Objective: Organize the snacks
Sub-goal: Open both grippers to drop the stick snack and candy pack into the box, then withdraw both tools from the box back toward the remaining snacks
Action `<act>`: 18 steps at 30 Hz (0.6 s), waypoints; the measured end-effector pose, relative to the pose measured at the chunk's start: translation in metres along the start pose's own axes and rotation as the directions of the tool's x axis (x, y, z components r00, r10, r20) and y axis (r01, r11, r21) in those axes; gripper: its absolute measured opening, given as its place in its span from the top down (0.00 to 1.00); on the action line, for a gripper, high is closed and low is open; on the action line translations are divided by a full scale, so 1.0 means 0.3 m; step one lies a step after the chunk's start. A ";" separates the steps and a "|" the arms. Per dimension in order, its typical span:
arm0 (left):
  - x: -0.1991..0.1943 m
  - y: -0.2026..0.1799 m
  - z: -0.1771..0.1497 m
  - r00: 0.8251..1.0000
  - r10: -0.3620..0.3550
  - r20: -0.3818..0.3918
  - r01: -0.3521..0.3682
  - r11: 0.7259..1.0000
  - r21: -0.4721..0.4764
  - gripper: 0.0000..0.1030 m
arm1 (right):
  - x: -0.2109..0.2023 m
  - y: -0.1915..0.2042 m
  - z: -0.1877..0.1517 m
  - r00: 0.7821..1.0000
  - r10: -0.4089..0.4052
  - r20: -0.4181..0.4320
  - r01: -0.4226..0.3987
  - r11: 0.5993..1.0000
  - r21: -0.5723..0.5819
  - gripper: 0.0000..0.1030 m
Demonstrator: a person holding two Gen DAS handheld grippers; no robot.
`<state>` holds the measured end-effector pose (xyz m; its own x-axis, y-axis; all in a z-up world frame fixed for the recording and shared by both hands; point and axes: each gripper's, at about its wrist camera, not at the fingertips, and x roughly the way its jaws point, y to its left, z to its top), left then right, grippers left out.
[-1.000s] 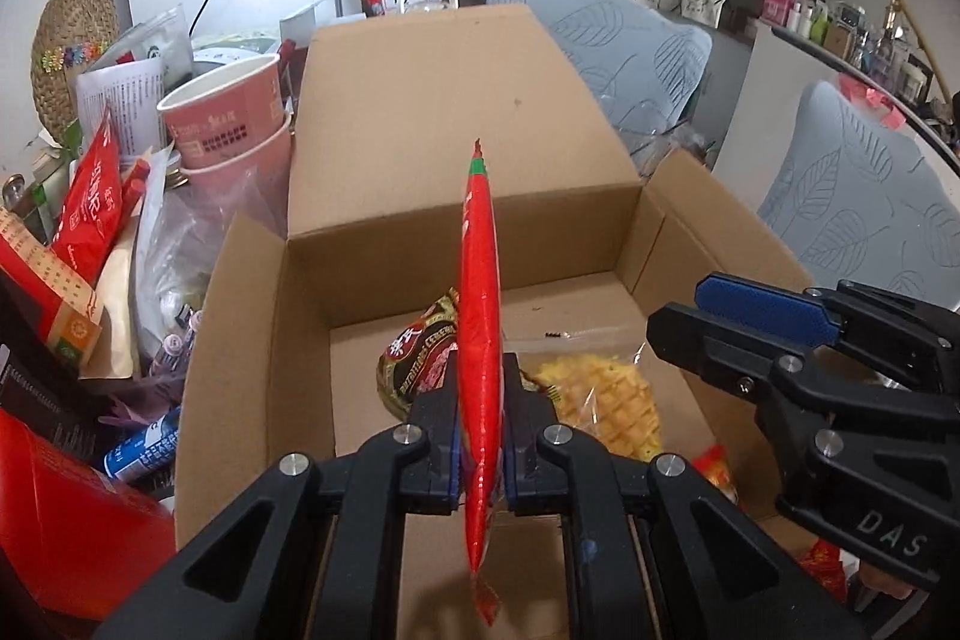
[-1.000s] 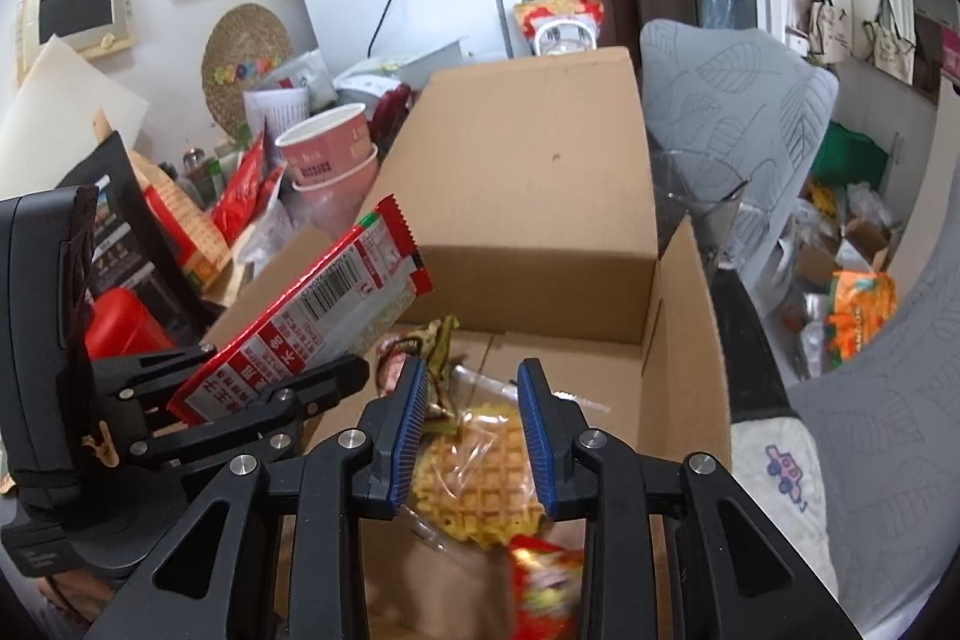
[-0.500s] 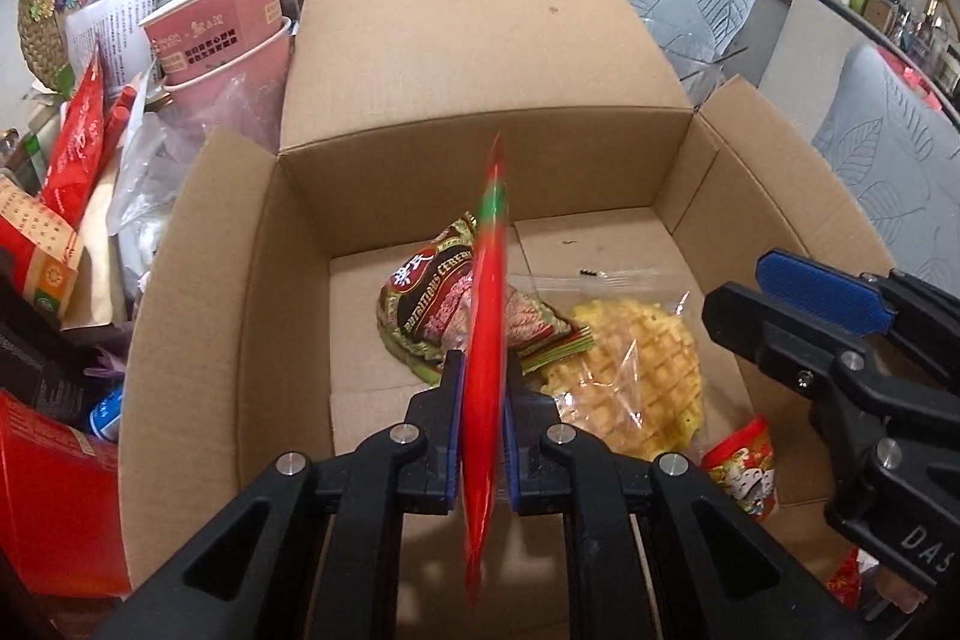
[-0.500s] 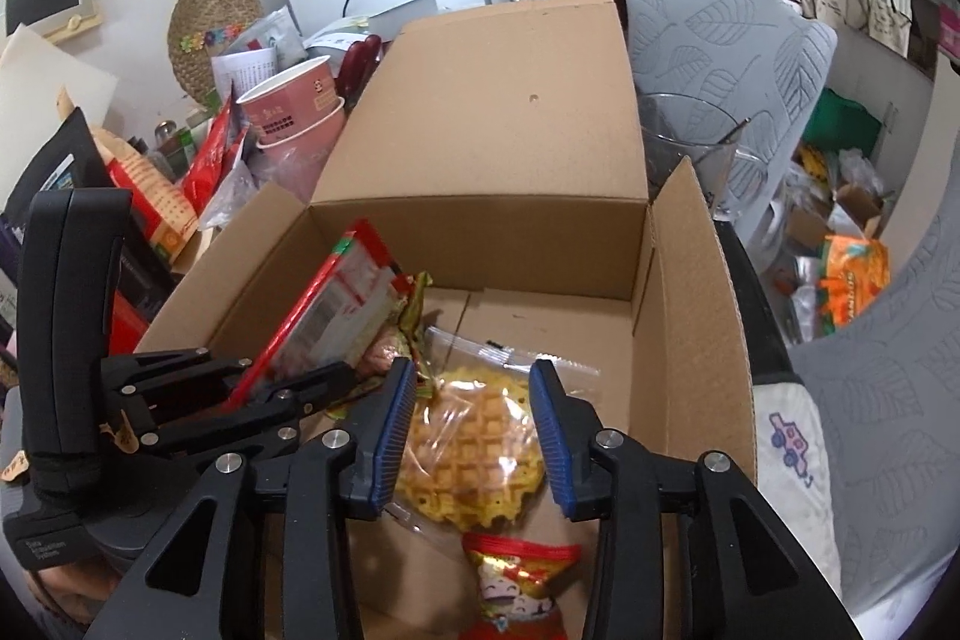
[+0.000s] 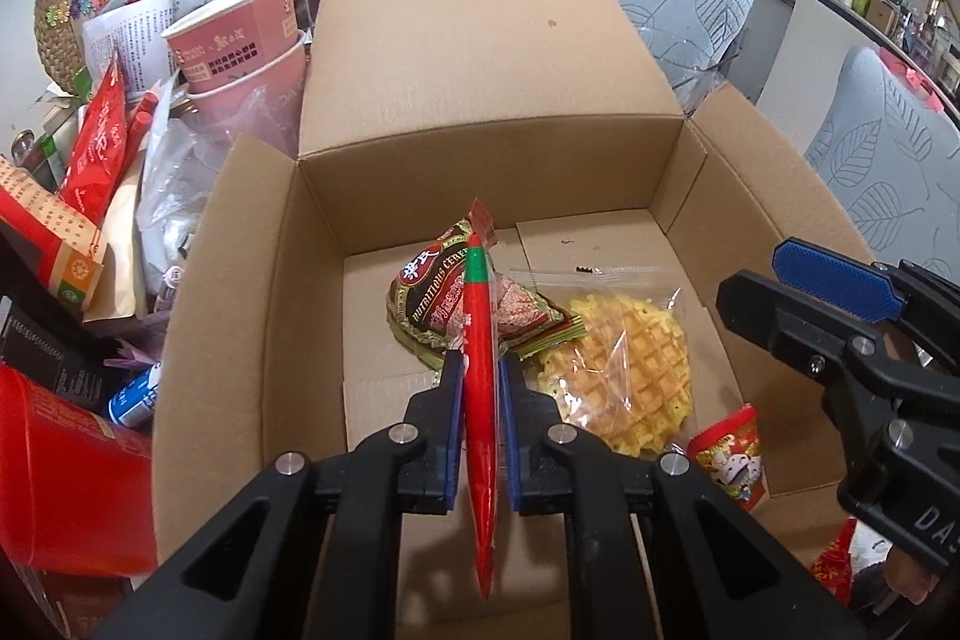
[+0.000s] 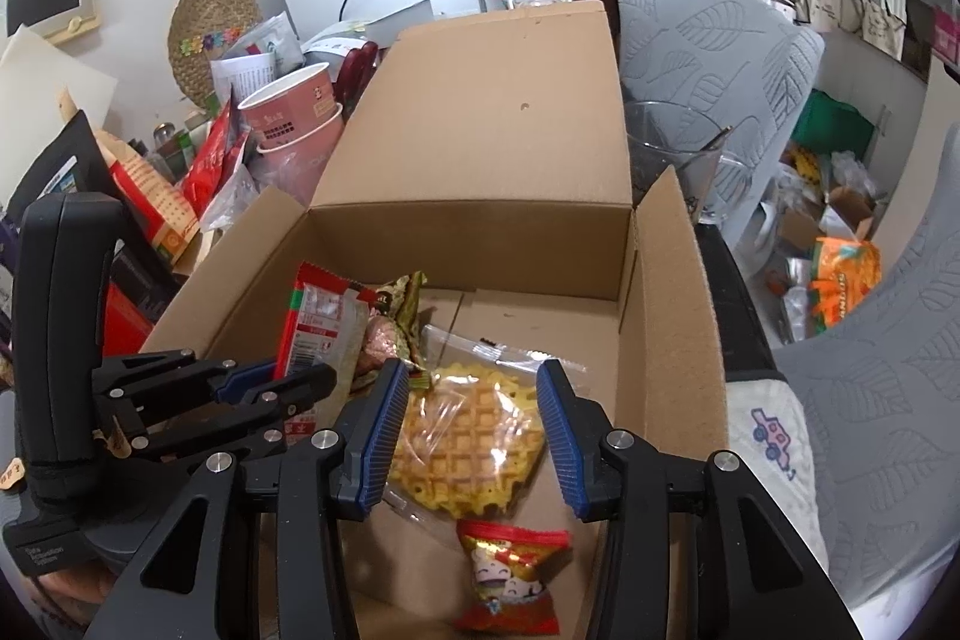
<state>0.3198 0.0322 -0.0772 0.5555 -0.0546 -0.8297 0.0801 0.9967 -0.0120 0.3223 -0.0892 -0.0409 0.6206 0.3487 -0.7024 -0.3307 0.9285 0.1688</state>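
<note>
An open cardboard box sits among household clutter, its far flap standing upright. The left gripper hangs over the box's near edge, its blue pads clamped on a flat red snack packet held edge-on, the packet's green-banded upper end reaching out over the box floor. In the right wrist view the same packet shows its printed white face, tilted toward the box's left wall.

The right gripper hovers above the box's near right part; its jaws are opening and grip nothing, with a clear-wrapped waffle lying on the box floor below the gap between them. A green-and-brown cereal packet rests near the middle of the floor, touching the waffle's left edge. A small red candy packet with a cartoon figure lies near the box's front edge, just beside the waffle.

Outside the box's left wall stand stacked pink paper cups beside red pouches and clear plastic bags.
</note>
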 end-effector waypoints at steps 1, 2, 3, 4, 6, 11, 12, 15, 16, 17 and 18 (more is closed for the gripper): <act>-0.009 0.000 0.002 1.000 0.001 0.004 -0.001 1.000 -0.001 0.89 | -0.011 0.002 0.002 1.000 -0.005 0.006 0.005 1.000 -0.001 0.57; -0.022 0.001 0.001 1.000 0.003 0.010 -0.003 1.000 0.000 0.89 | -0.021 0.002 0.004 1.000 -0.008 0.011 0.008 1.000 -0.001 0.56; -0.036 0.001 0.002 1.000 0.006 0.016 -0.006 1.000 0.001 0.89 | -0.036 0.003 0.006 1.000 -0.011 0.019 0.011 1.000 0.000 0.56; -0.050 0.000 0.002 1.000 0.008 0.021 -0.008 1.000 0.000 0.89 | -0.051 0.003 0.007 1.000 -0.012 0.028 0.012 1.000 0.002 0.53; -0.079 0.008 -0.004 1.000 0.008 0.028 -0.008 1.000 -0.003 0.89 | -0.078 0.008 0.009 0.999 -0.016 0.041 0.016 1.000 0.003 0.52; -0.168 0.010 -0.007 0.998 0.010 0.067 -0.009 1.000 -0.012 0.89 | -0.146 0.031 0.012 0.997 -0.019 0.068 0.020 1.000 -0.006 0.52; -0.190 0.007 -0.006 0.997 0.011 0.076 -0.011 1.000 -0.012 0.89 | -0.163 0.037 0.013 0.997 -0.018 0.075 0.019 1.000 -0.009 0.52; -0.244 0.002 -0.003 0.995 0.015 0.099 -0.014 1.000 -0.009 0.89 | -0.214 0.053 0.013 0.995 -0.015 0.098 0.017 1.000 -0.016 0.52; -0.262 -0.003 -0.002 0.994 0.019 0.106 -0.018 1.000 -0.006 0.89 | -0.229 0.058 0.012 0.994 -0.015 0.105 0.017 1.000 -0.018 0.52; -0.285 -0.005 -0.003 0.993 0.024 0.116 -0.024 1.000 -0.003 0.89 | -0.247 0.064 0.012 0.994 -0.014 0.112 0.016 1.000 -0.020 0.52; -0.299 -0.006 -0.002 0.992 0.026 0.121 -0.026 1.000 -0.002 0.89 | -0.260 0.070 0.012 0.993 -0.015 0.117 0.017 1.000 -0.022 0.52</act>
<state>0.2693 0.0352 -0.0030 0.6536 -0.0355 -0.7560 0.0637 0.9979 0.0082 0.2696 -0.0964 0.0201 0.7042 0.3476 -0.6191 -0.3357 0.9313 0.1411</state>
